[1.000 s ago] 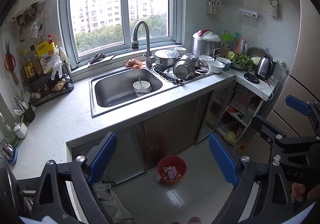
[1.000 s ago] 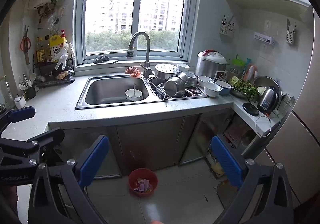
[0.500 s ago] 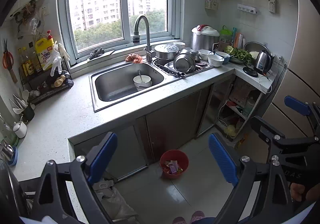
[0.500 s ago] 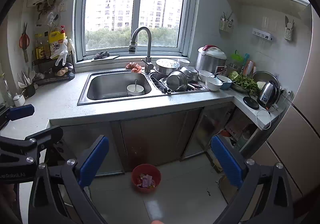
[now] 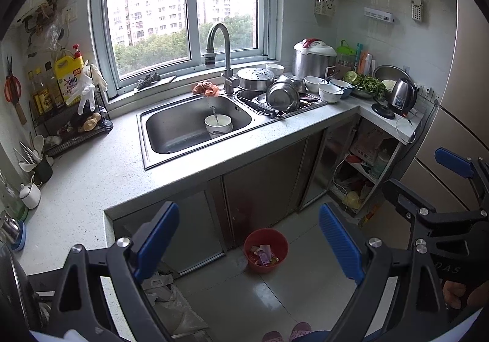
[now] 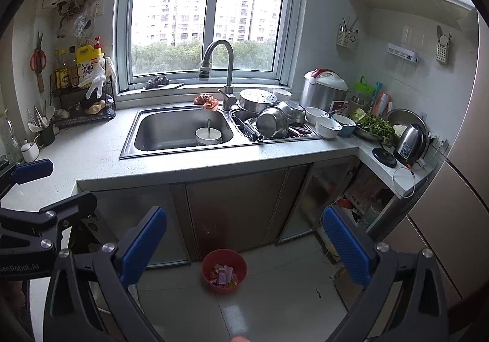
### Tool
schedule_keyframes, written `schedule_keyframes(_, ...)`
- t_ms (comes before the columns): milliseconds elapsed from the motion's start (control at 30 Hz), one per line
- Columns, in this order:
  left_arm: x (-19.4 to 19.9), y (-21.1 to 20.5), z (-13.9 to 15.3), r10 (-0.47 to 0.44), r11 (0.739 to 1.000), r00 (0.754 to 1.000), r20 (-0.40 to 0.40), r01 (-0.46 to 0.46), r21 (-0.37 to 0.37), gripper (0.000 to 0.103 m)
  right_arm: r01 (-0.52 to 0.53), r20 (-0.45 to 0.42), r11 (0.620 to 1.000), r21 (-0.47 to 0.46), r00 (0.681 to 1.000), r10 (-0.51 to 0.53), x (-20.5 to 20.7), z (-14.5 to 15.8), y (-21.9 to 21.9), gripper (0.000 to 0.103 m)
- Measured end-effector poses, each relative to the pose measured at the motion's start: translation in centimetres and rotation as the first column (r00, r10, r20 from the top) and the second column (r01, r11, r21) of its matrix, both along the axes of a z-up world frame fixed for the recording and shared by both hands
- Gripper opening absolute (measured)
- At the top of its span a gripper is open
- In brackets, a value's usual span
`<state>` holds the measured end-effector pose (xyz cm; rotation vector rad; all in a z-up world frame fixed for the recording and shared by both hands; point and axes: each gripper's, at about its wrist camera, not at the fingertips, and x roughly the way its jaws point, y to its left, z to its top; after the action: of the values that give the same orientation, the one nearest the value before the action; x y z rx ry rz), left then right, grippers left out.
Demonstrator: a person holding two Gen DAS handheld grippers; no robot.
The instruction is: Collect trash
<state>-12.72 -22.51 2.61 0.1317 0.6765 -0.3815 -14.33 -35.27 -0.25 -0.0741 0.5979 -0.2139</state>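
- Two grippers hang well above the floor of a small kitchen, and each holds nothing. The left gripper (image 5: 249, 239) has its blue pads spread wide; the right gripper (image 6: 244, 245) is spread just as wide.
- Far left, a rack (image 6: 82, 115) on the counter (image 6: 91, 152) holds one yellow bottle (image 6: 88, 65) and one pale glove (image 6: 96, 82). A reach along that side could likely knock them down.
- In the middle, one sink (image 6: 180, 131) holds one white bowl (image 6: 208, 135) with a spoon standing in it. One orange, crumpled clump (image 6: 207, 100) lies on the ledge behind the sink, just beside the one tap (image 6: 226, 76). It may be trash, though what it is cannot be told.
- Below, on the floor in front of the cabinet doors, stands one red bin (image 6: 224, 270) with wrappers already in it. This is where trash belongs. Dropping a piece from this height could probably miss the rim.
- Right of the sink, metal pots (image 6: 272, 122) are piled in a drainer, too overlapped to count surely. Three white bowls (image 6: 327, 128) sit near them, and a careless sweep could topple the pile.
- Far right, one kettle (image 6: 409, 138) stands by a looping white cord (image 6: 403, 181) at the counter's edge, and a snagged finger could drag it off.
- Small scraps (image 6: 333, 253) lie on the floor by the open shelves, too small to count.
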Motion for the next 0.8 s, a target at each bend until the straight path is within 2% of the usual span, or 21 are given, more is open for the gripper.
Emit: schedule_keyframes(800,0.07,0.61,-0.68,-0.021,1.000,0.999,-0.024,0.021,-0.011,0.092,0.015,-0.016,1.000,-0.005,1.000,-0.015,-0.14,-0.09,0.09,0.103)
